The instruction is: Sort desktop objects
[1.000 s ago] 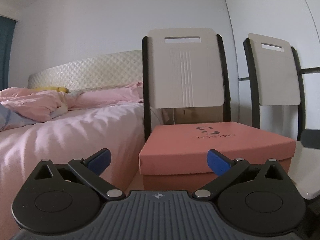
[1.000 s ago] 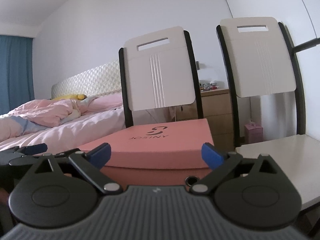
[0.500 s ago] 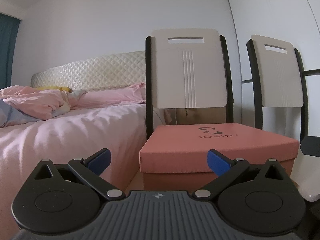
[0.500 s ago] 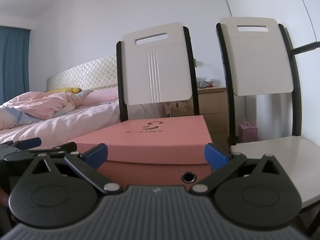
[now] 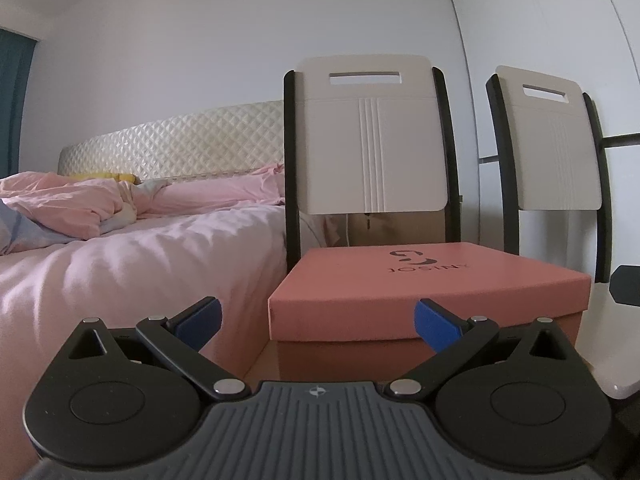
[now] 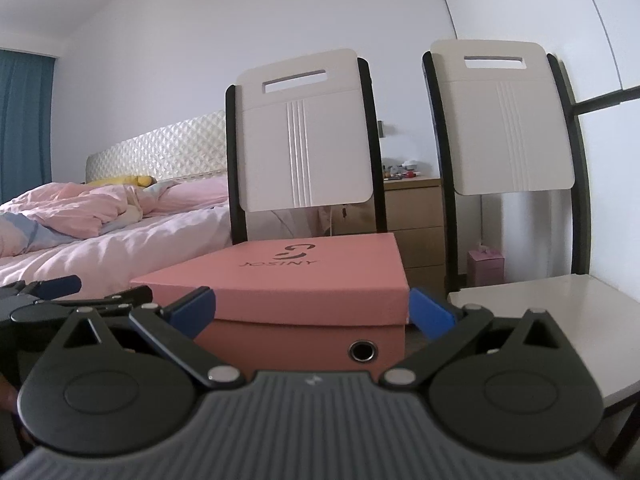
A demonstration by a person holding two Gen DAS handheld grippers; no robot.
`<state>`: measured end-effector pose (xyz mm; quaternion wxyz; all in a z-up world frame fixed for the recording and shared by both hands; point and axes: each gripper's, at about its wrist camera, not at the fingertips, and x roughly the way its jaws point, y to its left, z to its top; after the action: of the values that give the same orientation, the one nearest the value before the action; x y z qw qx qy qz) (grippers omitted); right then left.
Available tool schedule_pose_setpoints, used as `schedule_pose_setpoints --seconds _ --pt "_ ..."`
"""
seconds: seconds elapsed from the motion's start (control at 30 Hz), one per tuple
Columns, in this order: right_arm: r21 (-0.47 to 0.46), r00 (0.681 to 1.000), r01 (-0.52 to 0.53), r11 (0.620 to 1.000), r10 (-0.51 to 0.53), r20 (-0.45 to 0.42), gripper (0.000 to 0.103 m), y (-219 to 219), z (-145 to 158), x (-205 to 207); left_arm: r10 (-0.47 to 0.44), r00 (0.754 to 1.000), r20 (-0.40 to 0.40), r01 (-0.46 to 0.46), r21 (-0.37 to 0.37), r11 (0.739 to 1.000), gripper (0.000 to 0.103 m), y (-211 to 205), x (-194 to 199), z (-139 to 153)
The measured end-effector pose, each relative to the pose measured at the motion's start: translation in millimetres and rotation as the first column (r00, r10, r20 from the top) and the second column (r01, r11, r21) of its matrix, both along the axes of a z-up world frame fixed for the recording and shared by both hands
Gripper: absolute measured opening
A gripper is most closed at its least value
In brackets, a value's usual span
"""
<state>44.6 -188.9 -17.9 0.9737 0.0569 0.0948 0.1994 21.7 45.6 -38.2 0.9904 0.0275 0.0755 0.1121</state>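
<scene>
Nearest the lens, the right hand-held gripper point(image 6: 312, 312) is seen spread wide, its blue fingertips point(image 6: 194, 309) apart with nothing clasped between them. The left hand-held gripper point(image 5: 318, 320) is likewise spread wide and holds nothing; its dark frame is also glimpsed at the left edge of the right wrist view. Just beyond both, a closed pink shoe box point(image 6: 288, 284) marked JOSINY is found resting on the seat of the left chair point(image 5: 370, 140), a round eyelet point(image 6: 363, 351) being visible in its near end wall. A second chair point(image 6: 504, 120) is placed just beside it on the right, its pale seat bare. To the left, a bed point(image 5: 120, 256) with pink bedding is seen. Farther back, a wooden nightstand point(image 6: 416, 216) is set against the white wall.
</scene>
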Motion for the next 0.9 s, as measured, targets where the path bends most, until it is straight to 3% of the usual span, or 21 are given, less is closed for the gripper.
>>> schedule_pose_setpoints --seconds 0.9 --pt "-0.027 1.0 0.017 0.999 -0.017 -0.003 0.103 -0.7 -0.3 -2.0 0.006 1.0 -0.006 -0.006 0.008 1.0 0.103 -2.4 1.6 -1.1"
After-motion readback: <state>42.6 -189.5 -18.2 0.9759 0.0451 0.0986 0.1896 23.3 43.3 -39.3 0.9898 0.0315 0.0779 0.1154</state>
